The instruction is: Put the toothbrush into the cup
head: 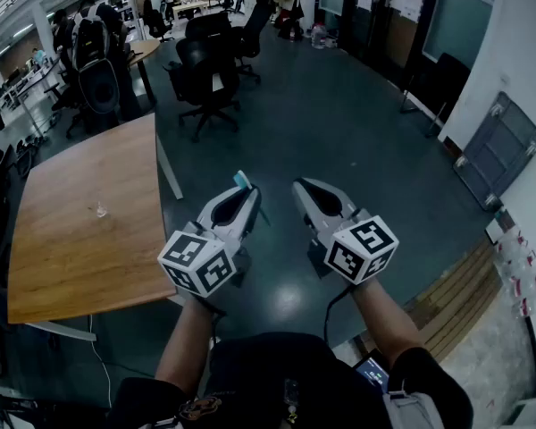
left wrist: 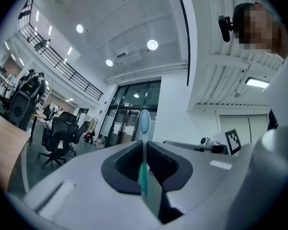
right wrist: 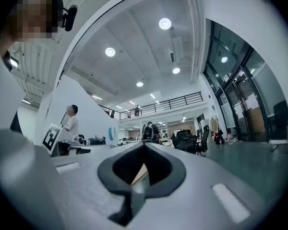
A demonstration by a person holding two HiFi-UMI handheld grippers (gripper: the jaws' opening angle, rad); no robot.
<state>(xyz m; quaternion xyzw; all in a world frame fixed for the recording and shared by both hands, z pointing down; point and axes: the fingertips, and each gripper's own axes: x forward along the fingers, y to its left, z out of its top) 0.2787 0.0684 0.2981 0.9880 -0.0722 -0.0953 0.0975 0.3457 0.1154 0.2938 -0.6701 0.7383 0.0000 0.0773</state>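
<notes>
My left gripper [head: 249, 189] is shut on a teal toothbrush [left wrist: 143, 174]. The handle is pinched between the jaws and the pale blue bristle head [left wrist: 144, 121] sticks up past the tips. From the head view the brush head [head: 242, 179] shows just beyond that gripper. My right gripper [head: 300, 187] is held beside it at the same height, shut, with nothing between its jaws [right wrist: 144, 146]. Both hang over the dark floor, to the right of the wooden table [head: 62, 248]. A small clear object [head: 100, 210] stands on the table, too small to tell what it is.
The table's right edge [head: 165, 231] lies close to the left gripper. Black office chairs [head: 205, 79] stand further back on the floor. A grey panel [head: 500, 150] leans on the right wall, with wooden boards [head: 456, 293] below it. People stand in the far background.
</notes>
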